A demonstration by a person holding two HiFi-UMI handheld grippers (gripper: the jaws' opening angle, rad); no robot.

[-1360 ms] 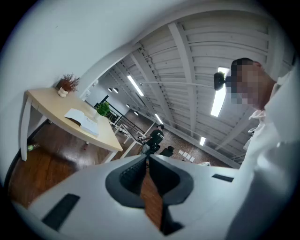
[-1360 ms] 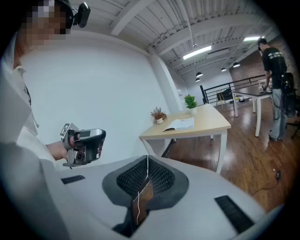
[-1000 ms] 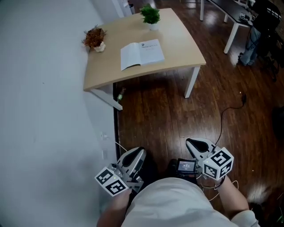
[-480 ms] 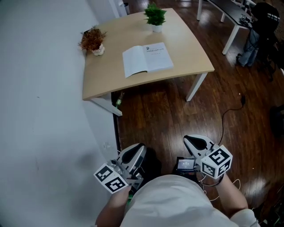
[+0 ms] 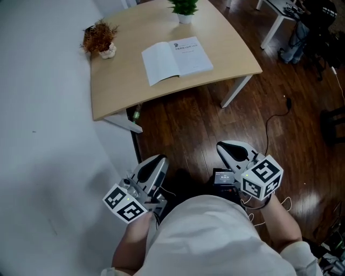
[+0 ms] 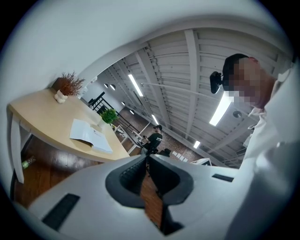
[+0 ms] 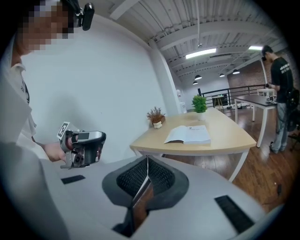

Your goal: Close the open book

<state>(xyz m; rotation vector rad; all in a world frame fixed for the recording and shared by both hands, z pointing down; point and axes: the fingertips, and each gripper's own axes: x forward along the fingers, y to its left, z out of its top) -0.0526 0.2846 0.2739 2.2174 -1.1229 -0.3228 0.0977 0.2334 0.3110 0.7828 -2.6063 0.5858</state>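
Note:
An open white book [image 5: 177, 58] lies flat on the light wooden table [image 5: 118, 91] at the top of the head view; it also shows as the book [image 6: 90, 136] in the left gripper view and the book [image 7: 189, 134] in the right gripper view. Both grippers hang near my body over the dark wood floor, well short of the table. My left gripper [image 5: 152, 165] has its jaws together with nothing held, tips meeting at the left gripper [image 6: 146, 156]. My right gripper [image 5: 229, 149] is shut and empty too, seen at the right gripper [image 7: 147, 158].
On the table stand a green potted plant [image 5: 184, 9] at the far edge and a dried brown plant [image 5: 99, 36] by the white wall [image 5: 43, 135]. A bottle [image 5: 136, 112] lies under the table. A black cable [image 5: 272, 121] runs across the floor. White desks and a standing person [image 7: 280, 89] are at right.
The table and book have come nearer and shifted in the head view as I walked towards them. Both grippers kept their places by my body, jaws still shut.

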